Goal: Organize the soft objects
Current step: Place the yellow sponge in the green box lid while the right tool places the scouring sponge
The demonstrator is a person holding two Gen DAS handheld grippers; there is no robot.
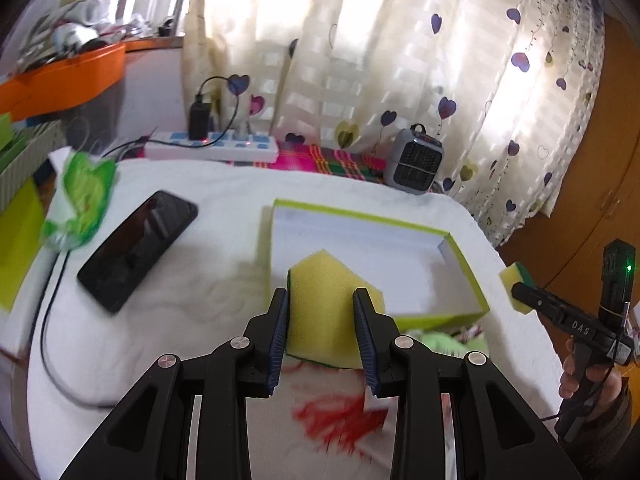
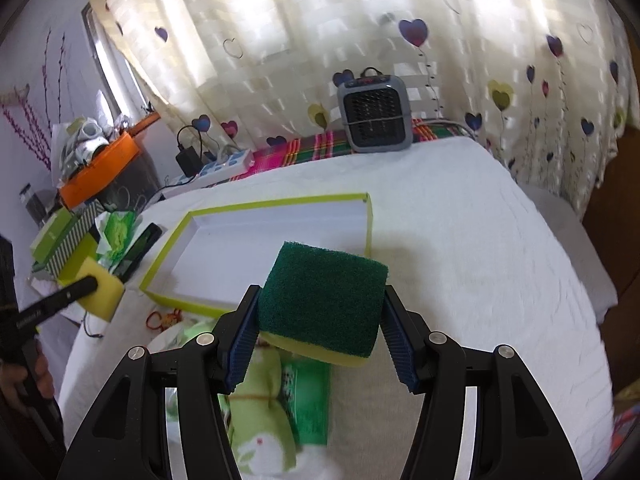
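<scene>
While yellow below, the sponge [image 2: 324,308] is dark green on top — coarse, fibrous.

One yellow sponge [image 1: 324,304] stands on edge; another sponge [image 2: 326,304] shows its green top. The green-edged box [image 1: 464,258] lies open behind.

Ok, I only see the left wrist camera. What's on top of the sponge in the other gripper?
Observer: A dark green scrubby layer covers the top of that sponge; the yellow foam is underneath.
Operator: Is the gripper squeezing it?
Observer: Yes, both pads of the right gripper press on its sides.
Operator: What's under it?
Observer: A rolled light-green cloth and a green packet lie on the white cover.
</scene>
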